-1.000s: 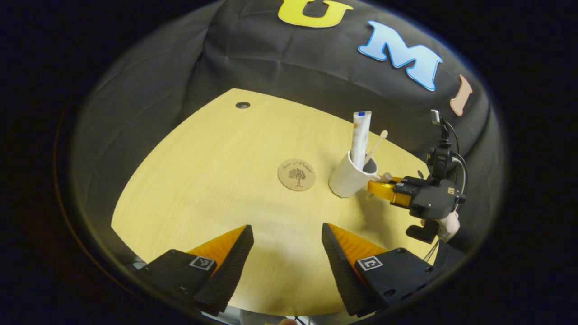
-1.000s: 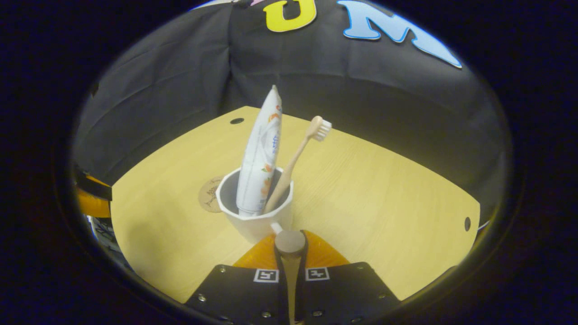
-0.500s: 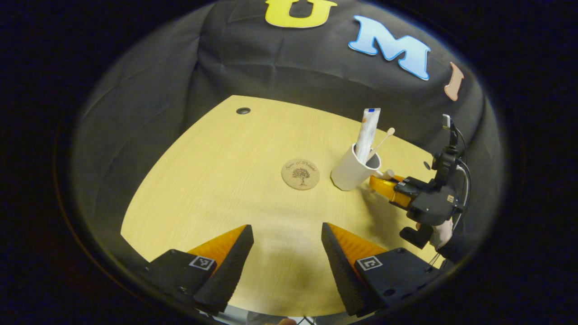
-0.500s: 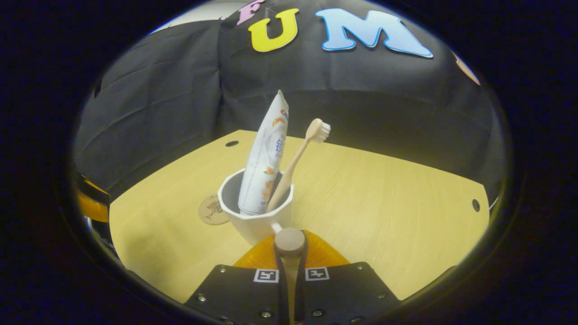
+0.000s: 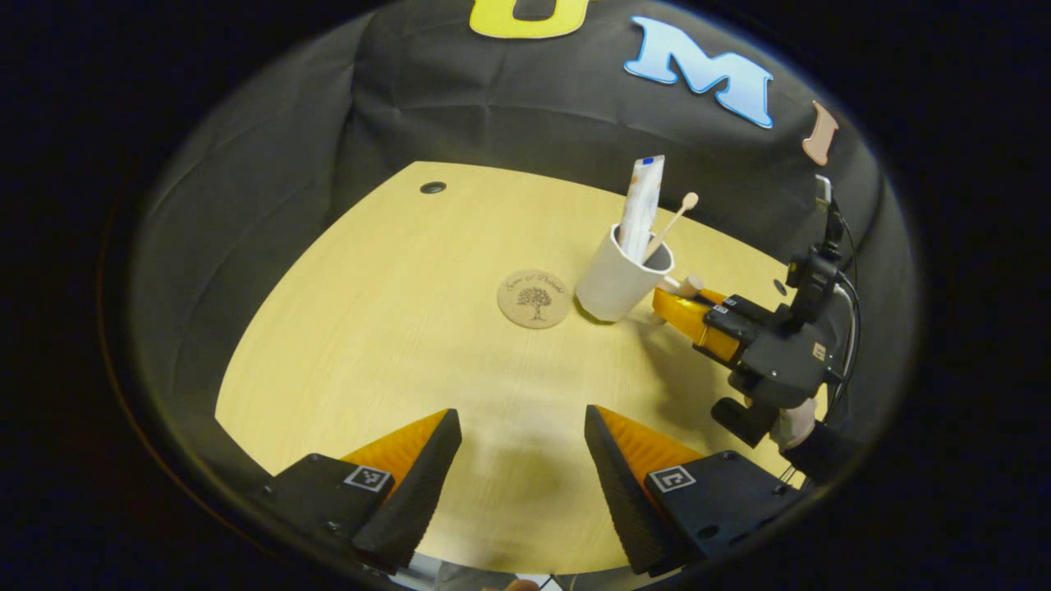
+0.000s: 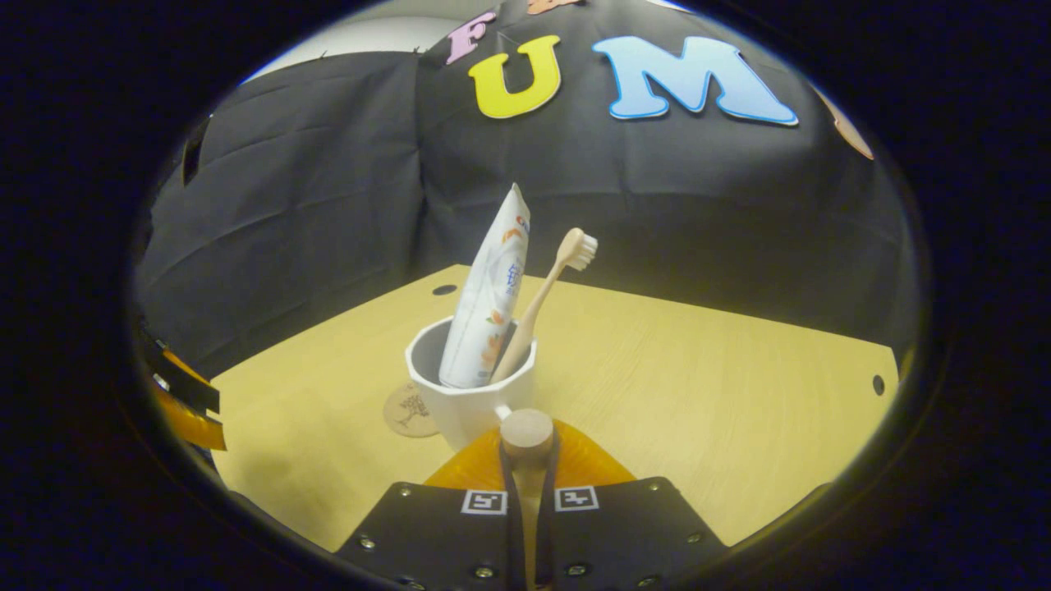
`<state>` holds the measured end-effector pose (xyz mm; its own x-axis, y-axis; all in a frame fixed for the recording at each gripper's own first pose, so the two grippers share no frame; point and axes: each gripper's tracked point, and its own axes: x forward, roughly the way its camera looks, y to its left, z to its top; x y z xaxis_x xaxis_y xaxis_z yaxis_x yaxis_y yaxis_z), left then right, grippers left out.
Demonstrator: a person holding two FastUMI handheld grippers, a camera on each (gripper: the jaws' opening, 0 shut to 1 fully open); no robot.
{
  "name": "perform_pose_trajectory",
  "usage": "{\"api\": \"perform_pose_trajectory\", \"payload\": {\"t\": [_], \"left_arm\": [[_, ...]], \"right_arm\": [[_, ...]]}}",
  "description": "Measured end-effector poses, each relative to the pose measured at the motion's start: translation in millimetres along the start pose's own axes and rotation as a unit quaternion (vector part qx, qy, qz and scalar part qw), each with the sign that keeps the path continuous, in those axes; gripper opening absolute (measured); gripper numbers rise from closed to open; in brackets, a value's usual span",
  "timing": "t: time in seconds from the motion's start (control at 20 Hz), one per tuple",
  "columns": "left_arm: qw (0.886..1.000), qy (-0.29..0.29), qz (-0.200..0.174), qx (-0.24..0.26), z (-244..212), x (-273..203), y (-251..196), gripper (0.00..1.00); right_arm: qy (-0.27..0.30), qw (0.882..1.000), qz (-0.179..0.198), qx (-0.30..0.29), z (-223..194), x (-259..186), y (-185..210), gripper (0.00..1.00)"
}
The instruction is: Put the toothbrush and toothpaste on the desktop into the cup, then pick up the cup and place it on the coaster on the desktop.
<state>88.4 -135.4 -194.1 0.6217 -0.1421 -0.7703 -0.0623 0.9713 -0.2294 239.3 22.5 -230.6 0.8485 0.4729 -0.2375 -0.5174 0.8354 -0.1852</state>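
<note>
Your toothpaste tube and your wooden toothbrush both stand in the white cup, so the first part of the job looks done. The tube leans to one side and the brush leans the other way, with its bristles up.

What is left is getting the cup onto the round cork coaster. In the left gripper view the cup is tilted and sits just beside the coaster, on its right, not over it. I think the cup is lifted a bit off the yellow desktop, but I can't tell for sure. You need to bring it over the coaster and set it down flat.

Your right gripper is closed tight on the cup's handle, the little peg with the round wooden end. Its fingers press together on both sides of it. In the left gripper view you can see that gripper reaching in from the right, with a hand under it.

Your left gripper is wide open and holds nothing. It hangs over the near edge of the desktop, well away from the cup.

The coaster has a small tree picture with curly writing above it, too small to read. The tube has blue writing and orange pictures, too small to read as well.
</note>
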Motion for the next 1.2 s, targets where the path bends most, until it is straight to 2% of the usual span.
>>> {"api": "perform_pose_trajectory", "payload": {"t": [0.15, 0.35, 0.4, 0.45, 0.5, 0.65, 1.05, 1.2], "left_arm": [[1.000, 0.006, 0.001, 0.001, -5.3, 3.9, -5.1, 0.98], [1.000, 0.015, 0.004, 0.007, -14.6, -1.8, -14.2, 0.98], [1.000, 0.015, 0.005, 0.007, -16.3, -2.8, -17.6, 0.98], [1.000, 0.014, 0.007, 0.007, -16.7, -2.6, -22.6, 0.98], [1.000, 0.012, 0.010, 0.005, -15.0, -5.4, -27.0, 0.98], [1.000, 0.009, 0.018, 0.001, -6.0, -15.8, -27.7, 0.98], [1.000, 0.005, 0.016, -0.016, 0.0, -11.5, -32.6, 0.98], [1.000, 0.004, 0.012, -0.018, -0.5, -10.7, -35.3, 0.98]], "right_arm": [[-0.013, 1.000, 0.013, 0.010, -0.6, 2.6, 5.8, 0.06], [-0.031, 0.999, 0.029, -0.011, -0.3, 3.7, 2.5, 0.06], [-0.031, 0.999, 0.037, -0.011, -2.0, 4.1, 1.9, 0.10], [-0.031, 0.998, 0.043, -0.014, -2.7, 4.4, -0.3, 0.10], [-0.026, 0.998, 0.048, -0.021, -3.0, 4.5, -3.4, 0.06], [-0.005, 0.998, 0.058, -0.025, 4.1, -5.3, 2.4, 0.06], [-0.007, 0.997, 0.049, -0.059, 3.0, -4.7, -4.6, 0.06], [-0.002, 0.997, 0.056, -0.050, 2.4, -6.8, -0.8, 0.18]]}}
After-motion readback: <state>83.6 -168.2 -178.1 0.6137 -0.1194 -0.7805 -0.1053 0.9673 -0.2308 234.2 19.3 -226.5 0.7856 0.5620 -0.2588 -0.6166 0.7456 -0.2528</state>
